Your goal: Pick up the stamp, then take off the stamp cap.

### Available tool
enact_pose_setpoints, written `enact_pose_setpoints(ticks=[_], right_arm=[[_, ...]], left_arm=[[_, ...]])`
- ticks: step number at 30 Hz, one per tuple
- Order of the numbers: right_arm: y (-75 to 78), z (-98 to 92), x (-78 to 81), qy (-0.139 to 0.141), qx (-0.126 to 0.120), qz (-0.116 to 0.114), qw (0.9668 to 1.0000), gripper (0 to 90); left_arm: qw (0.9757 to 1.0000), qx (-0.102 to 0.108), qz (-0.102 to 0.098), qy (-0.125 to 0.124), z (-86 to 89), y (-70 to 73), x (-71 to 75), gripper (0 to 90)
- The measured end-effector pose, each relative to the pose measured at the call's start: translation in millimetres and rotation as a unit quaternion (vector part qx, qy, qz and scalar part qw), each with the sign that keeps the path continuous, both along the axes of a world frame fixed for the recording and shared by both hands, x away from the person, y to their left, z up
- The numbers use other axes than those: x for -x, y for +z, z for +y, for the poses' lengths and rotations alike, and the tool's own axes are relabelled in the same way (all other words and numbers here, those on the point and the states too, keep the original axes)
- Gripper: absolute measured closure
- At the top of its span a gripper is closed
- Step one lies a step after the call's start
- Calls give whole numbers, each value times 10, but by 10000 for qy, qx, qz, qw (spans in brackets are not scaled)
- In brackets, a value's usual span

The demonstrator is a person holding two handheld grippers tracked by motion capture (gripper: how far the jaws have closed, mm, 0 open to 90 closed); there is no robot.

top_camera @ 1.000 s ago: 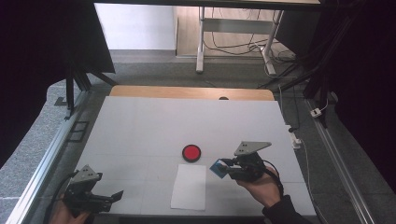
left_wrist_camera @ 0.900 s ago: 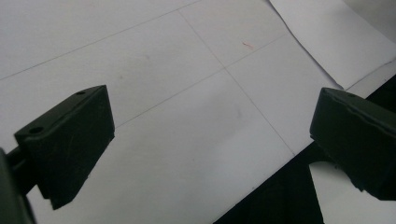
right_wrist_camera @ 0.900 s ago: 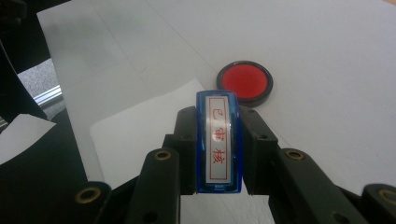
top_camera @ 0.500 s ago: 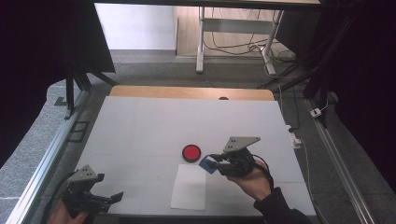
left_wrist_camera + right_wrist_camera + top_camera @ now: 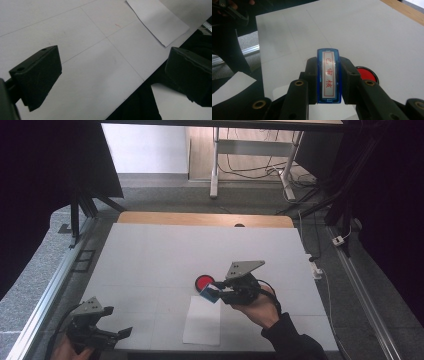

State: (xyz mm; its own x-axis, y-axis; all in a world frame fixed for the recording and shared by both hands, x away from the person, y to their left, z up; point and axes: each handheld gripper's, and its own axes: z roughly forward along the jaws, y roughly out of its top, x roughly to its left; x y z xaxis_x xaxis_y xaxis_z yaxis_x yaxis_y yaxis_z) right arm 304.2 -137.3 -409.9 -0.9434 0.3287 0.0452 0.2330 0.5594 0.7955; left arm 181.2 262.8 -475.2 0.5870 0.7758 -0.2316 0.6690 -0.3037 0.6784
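- Left hand-held gripper (image 5: 125, 332) sits low at the near left corner of the white surface (image 5: 150, 255), a hand under it. In the left gripper view its two black jaws stand wide apart with nothing between them, bare surface beneath.
- Sheet of white paper (image 5: 202, 320) lies flat near the front edge, right of centre. One corner of the sheet (image 5: 157, 22) shows in the left gripper view, well apart from those jaws.
- Right hand-held gripper (image 5: 212, 290) is held above the far end of the paper, pointing left across the surface, grey three-cornered plate on top, black cable looping back over the wrist.
- Right hand-held gripper is clamped on a blue stamp (image 5: 209, 291). In the right gripper view the stamp (image 5: 329, 75) stands squarely between the two pads, one pad pressed on each long side, its white label with red characters facing the camera.
- Stamp is off the surface, carried at the gripper's tip, over the paper's far edge.
- Round red ink pad (image 5: 203, 282) in a dark rim lies just beyond the stamp and beside the gripper's tip; in the right gripper view it (image 5: 367, 74) peeks out past the right-hand pad. Whether stamp and pad touch cannot be told.
- Wooden strip (image 5: 200, 218) along the far edge of the surface.
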Motion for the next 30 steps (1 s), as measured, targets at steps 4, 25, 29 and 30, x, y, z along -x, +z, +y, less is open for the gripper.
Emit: enact_pose_setpoints(ticks=[4,25,29,30], right_arm=[[20,63,0,108,-17,-3,9999,715],[22,31,38,255,-99,84,9996,715],[28,8,35,264,-121,81,9995,715],[30,3,35,255,-122,93,9996,715]], left_arm=[[10000,-6,3,-3,0,-1,0,9],[9983,255,-178,-490,-129,42,-98,5],[9975,218,-378,-550,-202,46,-160,2],[9974,249,-393,-559,-216,47,-178,0]])
